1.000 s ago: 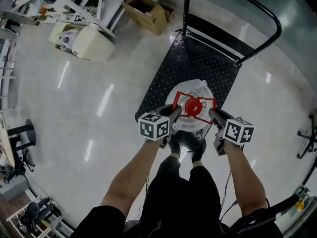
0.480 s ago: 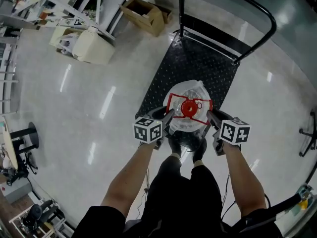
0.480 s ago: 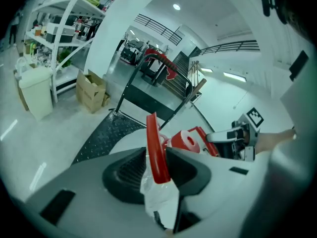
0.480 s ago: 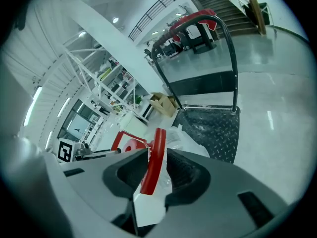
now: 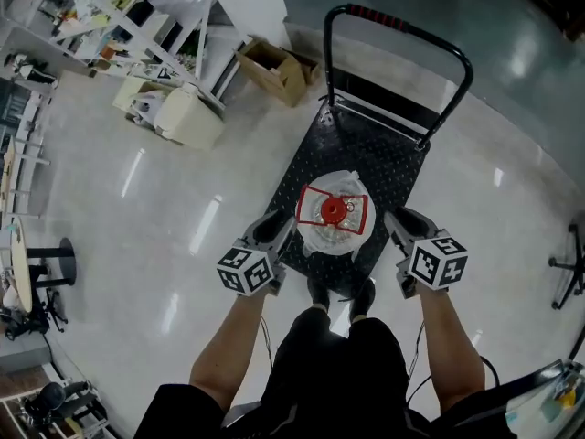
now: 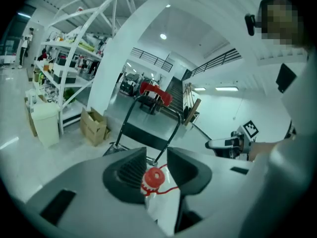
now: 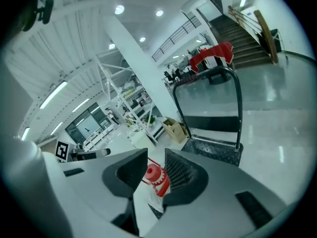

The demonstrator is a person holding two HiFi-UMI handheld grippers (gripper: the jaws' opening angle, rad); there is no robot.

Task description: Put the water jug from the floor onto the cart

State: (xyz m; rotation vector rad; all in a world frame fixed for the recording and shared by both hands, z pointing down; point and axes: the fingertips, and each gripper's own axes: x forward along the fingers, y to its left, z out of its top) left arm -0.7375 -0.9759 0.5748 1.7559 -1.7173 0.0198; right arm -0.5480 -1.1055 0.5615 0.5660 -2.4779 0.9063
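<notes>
Jug (image 5: 335,233) by cart deck's (image 5: 367,149) near edge

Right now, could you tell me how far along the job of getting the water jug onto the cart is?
Done: the water jug stands on the cart deck. In hand: nothing; the left tool and right tool flank it without touching, and their jaws have just been opening. Left: probably only drawing both tools clear.

Bright, even overhead light; ceiling lamps (image 7: 119,9) glare in streaks on the glossy floor (image 5: 137,245). Both gripper views warp toward dark edges, their foreground perhaps slightly soft.
</notes>
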